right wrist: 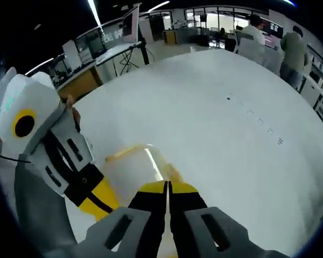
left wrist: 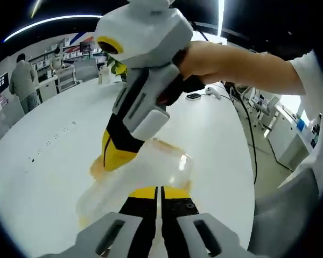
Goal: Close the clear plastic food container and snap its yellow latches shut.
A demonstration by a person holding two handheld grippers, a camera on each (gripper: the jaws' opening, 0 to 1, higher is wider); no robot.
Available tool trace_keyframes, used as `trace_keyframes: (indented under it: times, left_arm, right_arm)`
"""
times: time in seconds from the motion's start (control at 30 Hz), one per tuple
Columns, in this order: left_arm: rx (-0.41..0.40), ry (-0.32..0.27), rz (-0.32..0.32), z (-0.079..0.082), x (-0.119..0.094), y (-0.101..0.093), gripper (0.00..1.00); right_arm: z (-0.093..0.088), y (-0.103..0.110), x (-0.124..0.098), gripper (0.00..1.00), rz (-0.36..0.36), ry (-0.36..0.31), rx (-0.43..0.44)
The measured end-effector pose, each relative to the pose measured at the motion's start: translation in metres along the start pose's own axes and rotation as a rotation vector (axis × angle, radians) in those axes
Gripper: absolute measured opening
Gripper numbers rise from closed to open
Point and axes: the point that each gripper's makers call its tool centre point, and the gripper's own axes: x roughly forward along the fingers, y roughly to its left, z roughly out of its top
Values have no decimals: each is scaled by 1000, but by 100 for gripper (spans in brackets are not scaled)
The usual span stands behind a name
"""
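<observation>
The clear container (left wrist: 145, 172) lies on a wide white table (left wrist: 54, 140), with both grippers down on it. In the left gripper view, the left gripper (left wrist: 160, 194) has its jaws pressed together at the container's near edge, while the right gripper (left wrist: 116, 161) comes down from above onto the far side, held by a hand (left wrist: 215, 62) that blocks much of the table behind. In the right gripper view, its own jaws are also pressed together over the lid. Around the container the tabletop is bare (a mouse (left wrist: 194, 96) and cable lie near the far edge). Desks, chairs and people (right wrist: 293, 48) stand beyond the table's rim.
</observation>
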Motion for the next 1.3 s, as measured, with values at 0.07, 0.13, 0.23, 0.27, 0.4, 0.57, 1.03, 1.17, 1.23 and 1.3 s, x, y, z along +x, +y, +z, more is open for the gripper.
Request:
trace_keyframes:
  times: [0.07, 0.13, 0.23, 0.27, 0.4, 0.57, 1.03, 1.17, 1.23, 1.3]
  left_arm:
    - [15, 10, 0, -2, 0, -1, 0]
    - [17, 13, -3, -5, -1, -3, 0]
    - [40, -2, -19, -7, -2, -6, 0]
    - [34, -1, -23, -8, -3, -7, 0]
    - [116, -8, -47, -9, -2, -15, 9]
    - [167, -1, -25, -8, -2, -18, 11]
    - [477, 85, -28, -12, 2, -20, 25]
    - [528, 111, -38, -11, 2, -20, 25]
    - [532, 123, -46, -11, 2, -20, 26]
    - [537, 134, -59, -12, 1, -20, 27]
  right_arm:
    - [1, -3, 1, 0, -1, 0, 0]
    - [2, -6, 2, 0, -5, -3, 9]
    - [4, -15, 4, 0, -26, -6, 25]
    - [5, -16, 6, 0, -22, -5, 28]
    - [3, -25, 13, 0, -41, 17, 46]
    - [0, -27, 22, 0, -28, 49, 83]
    - [-11, 7, -3, 34, 154, 128, -125]
    - [-28, 9, -5, 39, 178, 235, -226]
    - [-25, 11, -4, 37, 186, 229, -212]
    - [-25, 11, -3, 37, 195, 255, -216]
